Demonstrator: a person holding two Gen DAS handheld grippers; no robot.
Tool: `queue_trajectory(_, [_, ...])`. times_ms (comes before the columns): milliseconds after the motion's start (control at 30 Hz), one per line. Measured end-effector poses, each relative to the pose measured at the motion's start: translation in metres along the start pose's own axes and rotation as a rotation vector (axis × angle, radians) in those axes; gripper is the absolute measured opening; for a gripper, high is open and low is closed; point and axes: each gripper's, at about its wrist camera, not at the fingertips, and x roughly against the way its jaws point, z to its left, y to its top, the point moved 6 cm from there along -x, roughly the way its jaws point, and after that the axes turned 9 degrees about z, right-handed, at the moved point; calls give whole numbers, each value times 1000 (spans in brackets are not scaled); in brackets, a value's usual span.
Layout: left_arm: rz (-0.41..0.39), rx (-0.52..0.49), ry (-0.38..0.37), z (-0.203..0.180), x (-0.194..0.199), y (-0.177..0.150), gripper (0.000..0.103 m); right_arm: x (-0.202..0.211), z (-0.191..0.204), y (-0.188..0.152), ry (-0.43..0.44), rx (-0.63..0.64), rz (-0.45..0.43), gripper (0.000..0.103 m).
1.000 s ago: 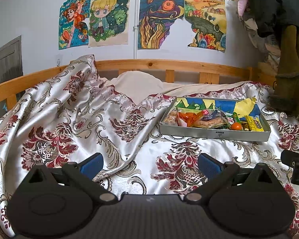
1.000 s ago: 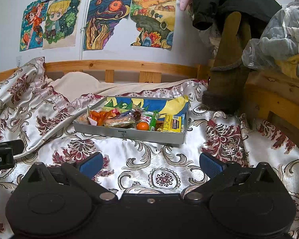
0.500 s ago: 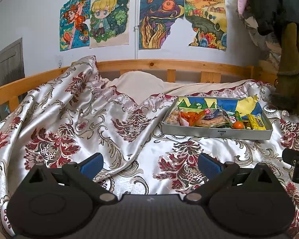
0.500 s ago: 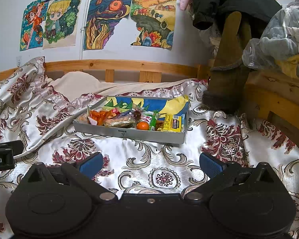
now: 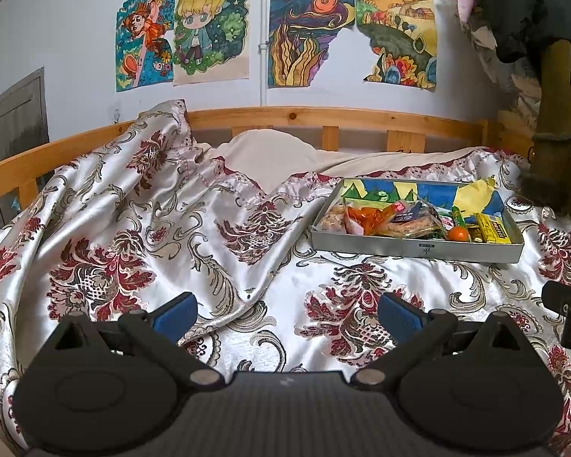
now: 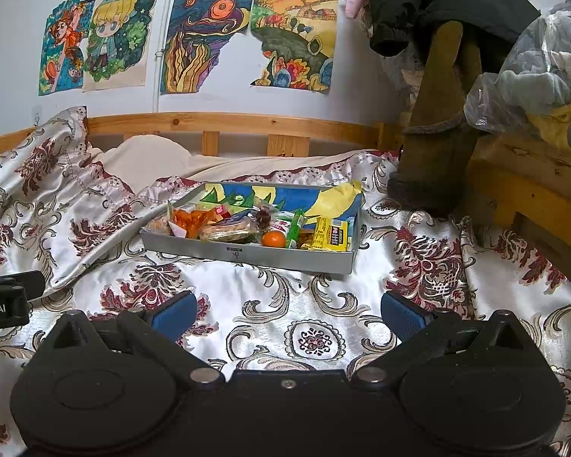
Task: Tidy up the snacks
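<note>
A shallow grey box (image 5: pixel 418 246) (image 6: pixel 247 253) sits on the bed, holding several snacks: orange wrapped packets (image 6: pixel 188 221), a small orange fruit (image 6: pixel 274 239), a green tube (image 6: pixel 295 224) and a yellow pack (image 6: pixel 333 234). My left gripper (image 5: pixel 285 310) is open and empty, low over the bedspread, with the box ahead to its right. My right gripper (image 6: pixel 287 310) is open and empty, with the box straight ahead and apart from it.
A silver and red floral bedspread (image 5: pixel 133 236) covers the bed, bunched up at the left. A wooden bed rail (image 5: pixel 323 118) runs along the back wall. A brown boot (image 6: pixel 437 144) and a plastic bag of clothes (image 6: pixel 540 76) stand at the right.
The left gripper's view has shifted slightly, so the box sits a little lower and further right. The right gripper has barely moved. Both stay open.
</note>
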Motion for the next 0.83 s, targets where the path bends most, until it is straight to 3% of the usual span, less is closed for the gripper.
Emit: queue_trajectory(833, [27, 5, -1, 2, -4, -4, 103, 0, 1, -3, 0, 3, 7, 102])
